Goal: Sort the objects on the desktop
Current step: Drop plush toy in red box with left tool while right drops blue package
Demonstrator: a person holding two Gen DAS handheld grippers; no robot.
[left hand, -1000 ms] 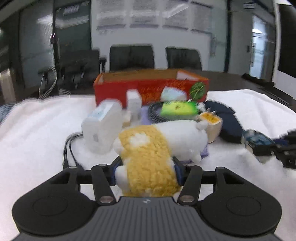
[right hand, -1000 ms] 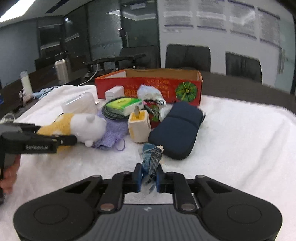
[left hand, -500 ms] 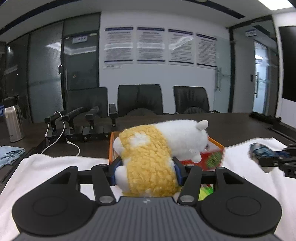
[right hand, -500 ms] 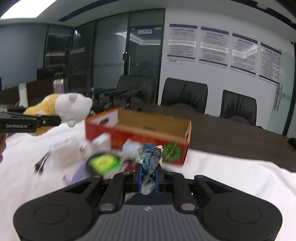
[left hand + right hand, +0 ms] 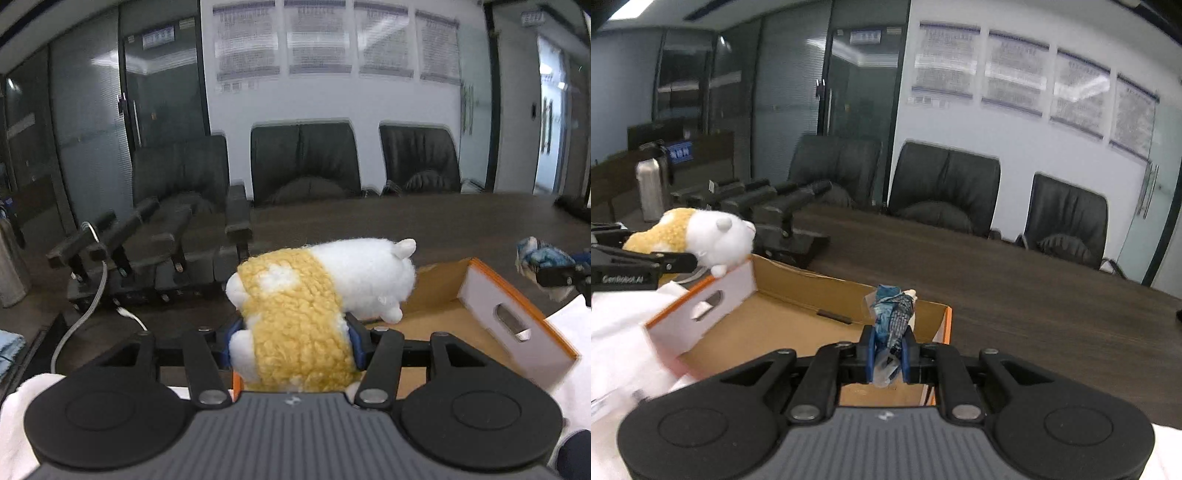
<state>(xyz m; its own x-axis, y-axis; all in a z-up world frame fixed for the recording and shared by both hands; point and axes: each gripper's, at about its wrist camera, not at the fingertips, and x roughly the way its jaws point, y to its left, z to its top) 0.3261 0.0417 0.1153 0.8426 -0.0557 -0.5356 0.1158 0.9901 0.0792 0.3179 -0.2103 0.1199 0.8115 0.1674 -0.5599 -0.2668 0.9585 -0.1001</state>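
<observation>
The left gripper (image 5: 291, 341) clamps a plush hamster (image 5: 317, 295); the right gripper (image 5: 888, 352) pinches a blue wrapper (image 5: 892, 319), both over the open cardboard box (image 5: 798, 314), office chairs (image 5: 942, 184) beyond.

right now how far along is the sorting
Done: nothing shows inside the cardboard box yet; its visible floor is bare. In hand: the left tool grips a yellow-and-white plush toy by the box's near edge, and the right tool pinches a crumpled blue wrapper over it. Left: dropping both; other desk items are out of view.
</observation>
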